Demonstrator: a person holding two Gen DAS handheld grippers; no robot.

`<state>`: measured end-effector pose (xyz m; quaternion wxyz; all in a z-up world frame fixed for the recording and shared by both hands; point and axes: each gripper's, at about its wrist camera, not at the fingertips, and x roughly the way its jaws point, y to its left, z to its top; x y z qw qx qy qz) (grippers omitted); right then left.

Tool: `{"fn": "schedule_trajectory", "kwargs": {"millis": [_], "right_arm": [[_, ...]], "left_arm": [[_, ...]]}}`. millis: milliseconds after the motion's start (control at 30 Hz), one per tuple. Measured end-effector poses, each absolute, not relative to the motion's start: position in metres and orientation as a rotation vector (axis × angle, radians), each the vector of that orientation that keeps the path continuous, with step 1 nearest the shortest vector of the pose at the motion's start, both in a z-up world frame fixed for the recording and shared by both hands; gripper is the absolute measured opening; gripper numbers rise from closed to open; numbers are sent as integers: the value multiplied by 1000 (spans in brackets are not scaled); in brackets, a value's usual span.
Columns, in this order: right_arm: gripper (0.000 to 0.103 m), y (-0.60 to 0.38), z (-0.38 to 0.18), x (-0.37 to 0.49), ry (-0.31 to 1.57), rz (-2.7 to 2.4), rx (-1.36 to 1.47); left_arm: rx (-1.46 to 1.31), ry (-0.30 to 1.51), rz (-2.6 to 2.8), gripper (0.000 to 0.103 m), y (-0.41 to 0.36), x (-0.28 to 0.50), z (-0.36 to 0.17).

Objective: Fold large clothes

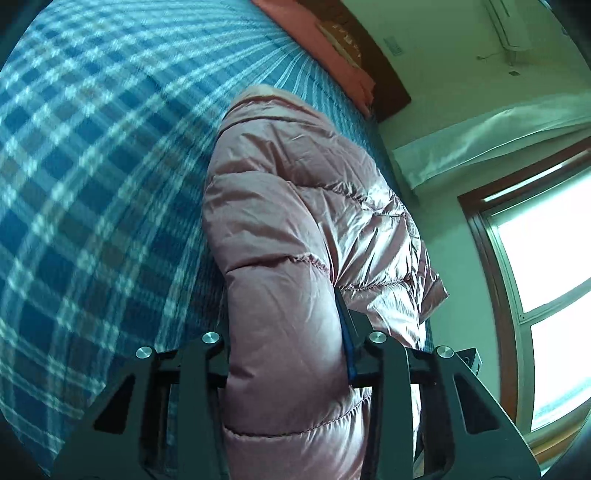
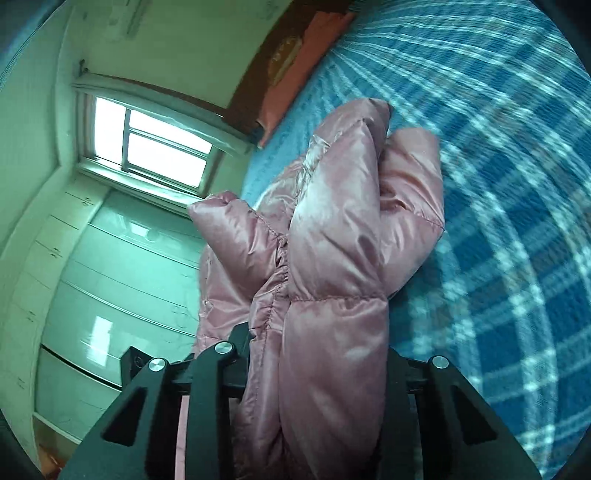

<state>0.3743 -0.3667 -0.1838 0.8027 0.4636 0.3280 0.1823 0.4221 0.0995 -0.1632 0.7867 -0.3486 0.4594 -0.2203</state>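
Note:
A shiny pink puffer jacket (image 1: pixel 295 192) hangs bunched over a bed with a blue plaid sheet (image 1: pixel 92 166). My left gripper (image 1: pixel 284 314) is shut on a thick quilted fold of it; the right finger (image 1: pixel 345 314) presses the fabric and the left finger is hidden behind the padding. In the right wrist view the same jacket (image 2: pixel 343 229) fills the middle, its folds and a gathered seam running up from the jaws. My right gripper (image 2: pixel 317 343) is shut on a padded section, with the plaid sheet (image 2: pixel 517 184) beyond it.
A pink pillow (image 1: pixel 314 40) lies against a dark wooden headboard (image 1: pixel 384 74) at the bed's far end. A bright window (image 2: pixel 147 144) and a pale wardrobe (image 2: pixel 110 277) stand beside the bed. An air conditioner (image 1: pixel 509 26) hangs on the wall.

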Motion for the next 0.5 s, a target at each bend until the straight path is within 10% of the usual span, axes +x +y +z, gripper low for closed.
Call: {"fn": "schedule_trajectory", "kwargs": {"millis": [500], "right_arm": [[32, -316, -213, 471, 791, 395, 1006]], "left_arm": [[-713, 990, -380, 39, 160, 488, -182]]}}
